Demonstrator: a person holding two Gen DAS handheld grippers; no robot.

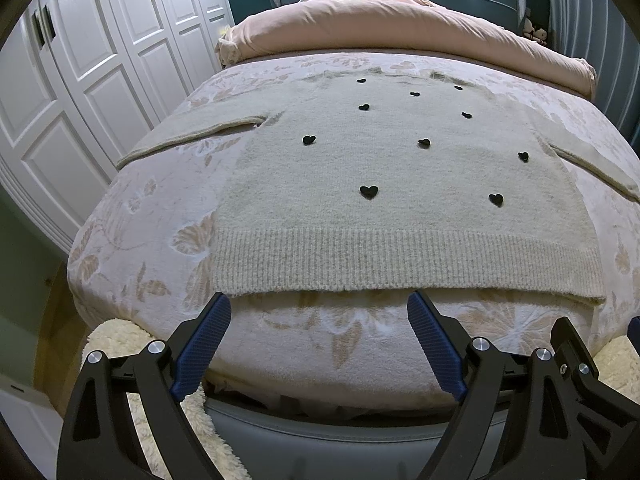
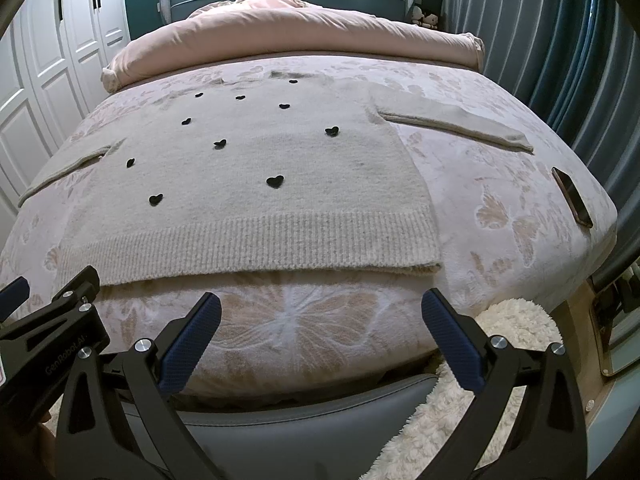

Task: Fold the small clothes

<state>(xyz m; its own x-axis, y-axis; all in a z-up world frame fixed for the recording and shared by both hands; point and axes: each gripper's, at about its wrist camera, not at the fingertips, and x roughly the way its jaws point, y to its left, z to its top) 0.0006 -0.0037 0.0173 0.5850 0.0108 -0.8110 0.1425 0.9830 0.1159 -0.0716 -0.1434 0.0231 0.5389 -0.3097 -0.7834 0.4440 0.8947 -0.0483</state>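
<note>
A beige knit sweater point(image 1: 400, 168) with small black hearts lies flat on the bed, ribbed hem toward me, both sleeves spread out to the sides. It also shows in the right wrist view point(image 2: 256, 184). My left gripper point(image 1: 320, 308) is open and empty, just short of the hem near its left half. My right gripper point(image 2: 320, 308) is open and empty, just short of the hem near its right half. Each gripper's side shows at the edge of the other's view.
The bed point(image 1: 140, 216) has a pink floral cover. A rolled pink duvet point(image 1: 400, 24) lies at the far end by the headboard. A dark phone point(image 2: 572, 196) lies near the bed's right edge. White wardrobes point(image 1: 80, 80) stand left, curtains right, a fluffy rug point(image 2: 500, 340) below.
</note>
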